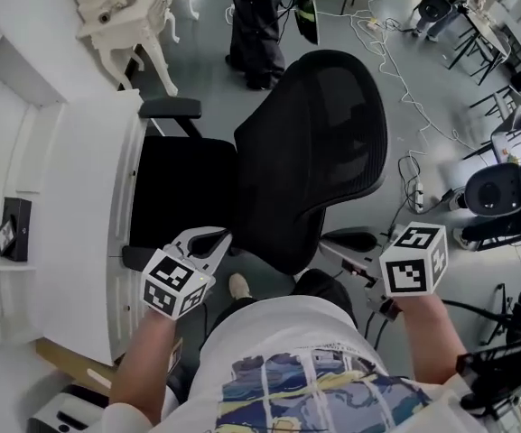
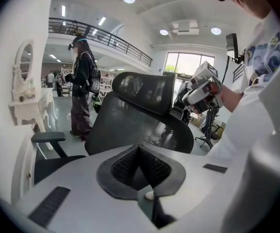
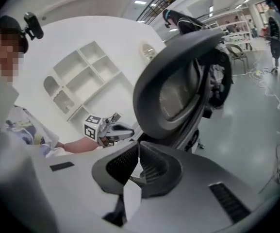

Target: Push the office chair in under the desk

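The black office chair stands with its mesh backrest toward me and its seat against the white desk on the left. My left gripper is held just behind the backrest's lower left edge. Its jaws are shut with nothing between them, and in the left gripper view the backrest rises ahead of them. My right gripper hangs to the right of the chair, above its right armrest. Here too the jaws are shut and hold nothing, with the backrest ahead of them.
A person stands beyond the chair. An ornate white table is at the back left. Cables trail over the floor, and other black chairs stand at the right. A small black device lies on the desk's shelf.
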Motion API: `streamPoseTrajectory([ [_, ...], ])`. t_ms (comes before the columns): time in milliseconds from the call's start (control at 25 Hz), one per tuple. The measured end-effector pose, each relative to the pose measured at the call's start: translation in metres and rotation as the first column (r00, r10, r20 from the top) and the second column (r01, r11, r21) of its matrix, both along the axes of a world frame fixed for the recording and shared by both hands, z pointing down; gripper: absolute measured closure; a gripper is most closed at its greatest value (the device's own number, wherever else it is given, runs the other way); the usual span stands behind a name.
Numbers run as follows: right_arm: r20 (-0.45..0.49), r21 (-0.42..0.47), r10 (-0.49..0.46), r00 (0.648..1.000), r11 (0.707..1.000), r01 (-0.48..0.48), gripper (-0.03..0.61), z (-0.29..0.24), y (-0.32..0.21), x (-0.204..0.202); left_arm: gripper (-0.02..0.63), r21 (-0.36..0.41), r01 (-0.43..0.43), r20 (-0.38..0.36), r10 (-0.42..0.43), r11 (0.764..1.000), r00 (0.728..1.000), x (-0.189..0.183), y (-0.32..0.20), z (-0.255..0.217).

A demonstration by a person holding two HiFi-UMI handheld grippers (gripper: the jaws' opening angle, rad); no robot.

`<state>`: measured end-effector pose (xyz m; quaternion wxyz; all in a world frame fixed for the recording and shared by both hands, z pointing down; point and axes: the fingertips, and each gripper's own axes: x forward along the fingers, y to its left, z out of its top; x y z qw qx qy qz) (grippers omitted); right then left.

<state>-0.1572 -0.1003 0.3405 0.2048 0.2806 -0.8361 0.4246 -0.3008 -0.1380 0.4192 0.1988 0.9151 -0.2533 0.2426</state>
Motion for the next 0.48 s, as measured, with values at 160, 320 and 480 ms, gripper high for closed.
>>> streamPoseTrajectory([
  [160, 0.048, 0.089, -0.254, 0.966, 0.964, 0.249, 0.549, -0.028, 0.006, -0.012, 0.6, 0.027, 0.083, 0.0, -0.083, 0.996, 0.997, 0.02, -0.001, -0.026],
  [320, 0.023, 0.178, -0.482, 0.876, 0.864, 0.471, 0.551, -0.03, 0.006, -0.013, 0.6, 0.066, 0.231, 0.008, -0.232, 0.971, 0.973, 0.038, -0.001, -0.043],
  [480, -0.01, 0.255, -0.623, 0.782, 0.755, 0.604, 0.551, -0.023, 0.012, -0.002, 0.6, 0.088, 0.368, 0.007, -0.37, 0.926, 0.929, 0.06, 0.006, -0.057],
])
